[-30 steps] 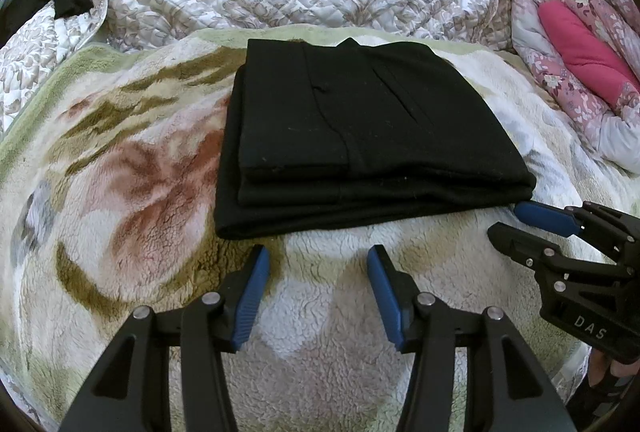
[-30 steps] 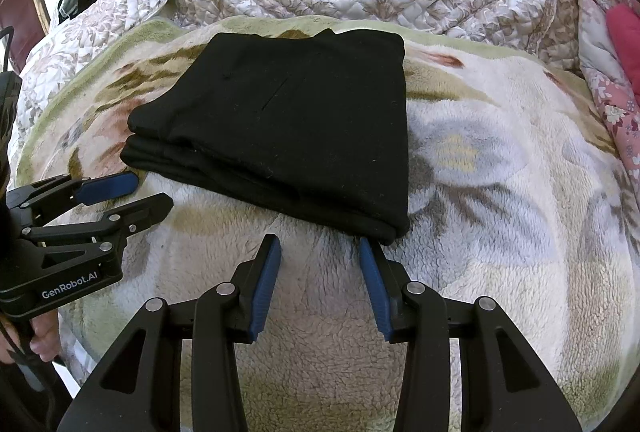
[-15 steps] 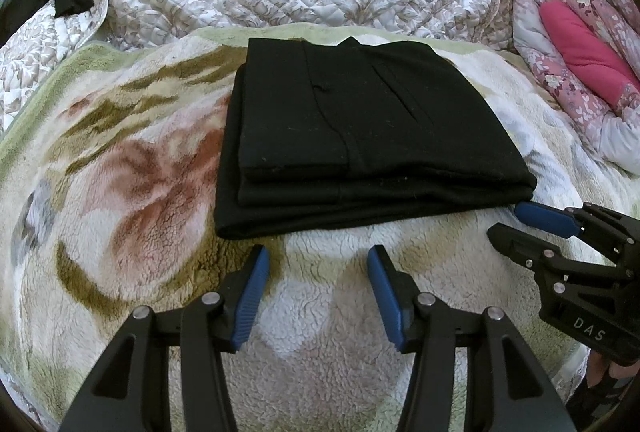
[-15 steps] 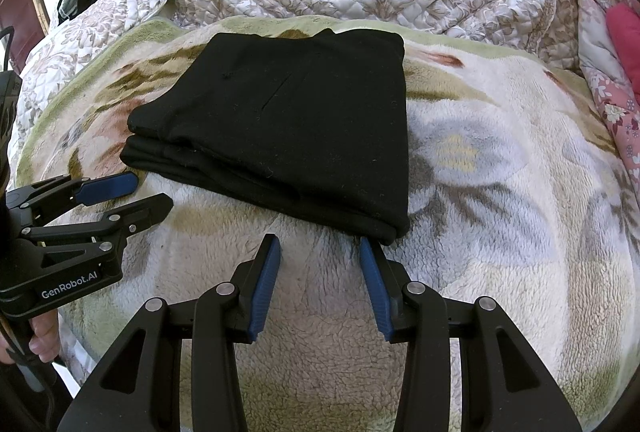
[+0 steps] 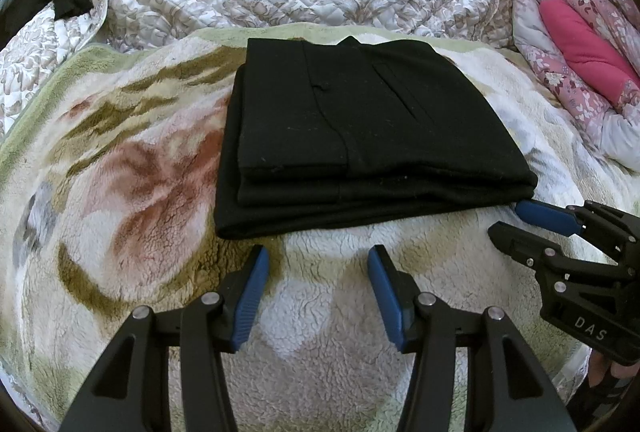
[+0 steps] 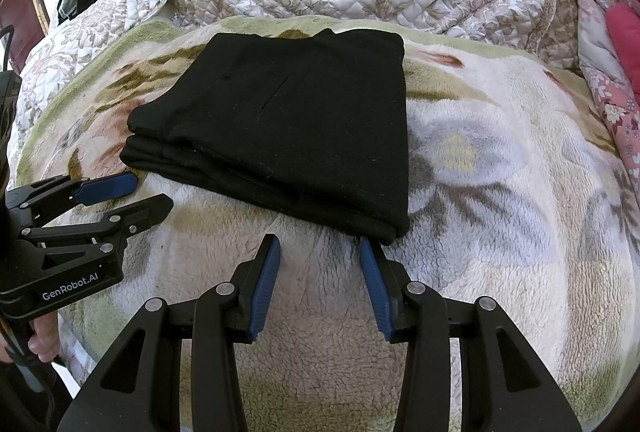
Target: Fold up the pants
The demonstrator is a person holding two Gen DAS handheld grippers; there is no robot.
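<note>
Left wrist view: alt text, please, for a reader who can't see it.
Black pants lie folded in a neat stack on a floral fleece blanket. The open left gripper hovers empty just short of the near edge. The right gripper, also open, enters from the right.

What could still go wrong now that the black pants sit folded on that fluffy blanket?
Two risks, both guesses. The open right gripper sits very near the corner of the folded pants; a careless move might snag it and spoil the stack. The layers' near edges look staggered, and the fleece blanket is soft, so a nudge from the open left gripper could slide them further apart.
</note>
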